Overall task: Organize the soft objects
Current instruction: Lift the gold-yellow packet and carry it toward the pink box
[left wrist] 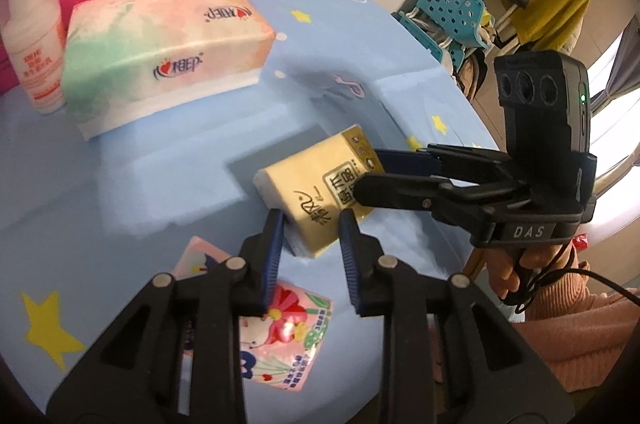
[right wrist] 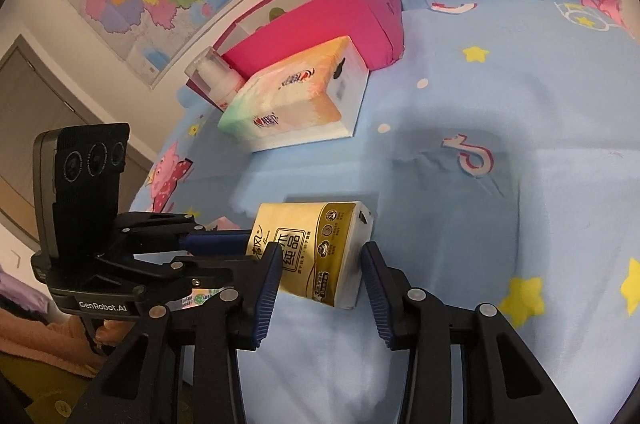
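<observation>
Left gripper [left wrist: 310,224] fingers clamped on gold tissue pack [left wrist: 320,190], black lettering, right gripper [right wrist: 322,256] fingers pinching its other end

Left tongs [left wrist: 312,224] grip the lower end of the yellow tissue pack [left wrist: 316,184]. Right tongs [left wrist: 368,176] clamp its far end. Pink tissue pack [left wrist: 288,328] lies beneath on the blue bedsheet [left wrist: 120,184].

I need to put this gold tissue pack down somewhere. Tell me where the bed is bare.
Bare sheet lies right of the pastel tissue pack and pink box, and past the gold tissue pack toward the yellow stars. It is crowded at the far left: bottle, pastel pack and box sit together. The flowered pink pack lies under the left gripper.
</observation>
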`<state>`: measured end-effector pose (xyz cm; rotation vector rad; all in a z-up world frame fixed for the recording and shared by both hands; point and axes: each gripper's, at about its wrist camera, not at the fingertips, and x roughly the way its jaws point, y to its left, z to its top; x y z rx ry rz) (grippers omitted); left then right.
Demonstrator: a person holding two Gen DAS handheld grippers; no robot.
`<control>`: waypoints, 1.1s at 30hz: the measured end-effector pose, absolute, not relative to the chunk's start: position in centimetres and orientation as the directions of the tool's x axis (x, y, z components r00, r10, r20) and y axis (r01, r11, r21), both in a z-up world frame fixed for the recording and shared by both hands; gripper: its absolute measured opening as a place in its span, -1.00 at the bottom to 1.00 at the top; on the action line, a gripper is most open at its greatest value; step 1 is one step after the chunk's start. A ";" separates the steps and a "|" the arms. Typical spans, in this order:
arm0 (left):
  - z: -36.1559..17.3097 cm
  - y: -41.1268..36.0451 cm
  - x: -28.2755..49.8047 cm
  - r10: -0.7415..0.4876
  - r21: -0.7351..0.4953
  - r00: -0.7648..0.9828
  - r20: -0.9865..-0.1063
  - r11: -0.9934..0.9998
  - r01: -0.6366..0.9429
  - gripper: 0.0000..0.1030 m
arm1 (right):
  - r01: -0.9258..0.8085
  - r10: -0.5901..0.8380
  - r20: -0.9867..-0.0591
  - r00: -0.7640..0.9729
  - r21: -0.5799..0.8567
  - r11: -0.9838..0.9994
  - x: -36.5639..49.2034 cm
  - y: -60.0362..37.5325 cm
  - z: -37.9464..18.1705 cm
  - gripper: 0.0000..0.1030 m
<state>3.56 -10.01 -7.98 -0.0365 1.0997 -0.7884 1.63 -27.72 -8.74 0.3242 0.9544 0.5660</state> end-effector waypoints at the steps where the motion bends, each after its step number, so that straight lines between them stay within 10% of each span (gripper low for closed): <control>1: -7.8 -10.1 3.5 -0.580 -0.387 0.224 -0.783 0.736 0.555 -0.41 | -0.312 0.585 -0.675 0.451 0.494 0.811 1.6 -27.6 -8.7 -0.18; 33: -4.6 -9.0 3.5 -0.559 -0.325 0.324 -0.763 0.766 0.555 -0.41 | -0.391 0.608 -0.599 0.521 0.466 0.794 2.6 -26.8 -4.2 -0.18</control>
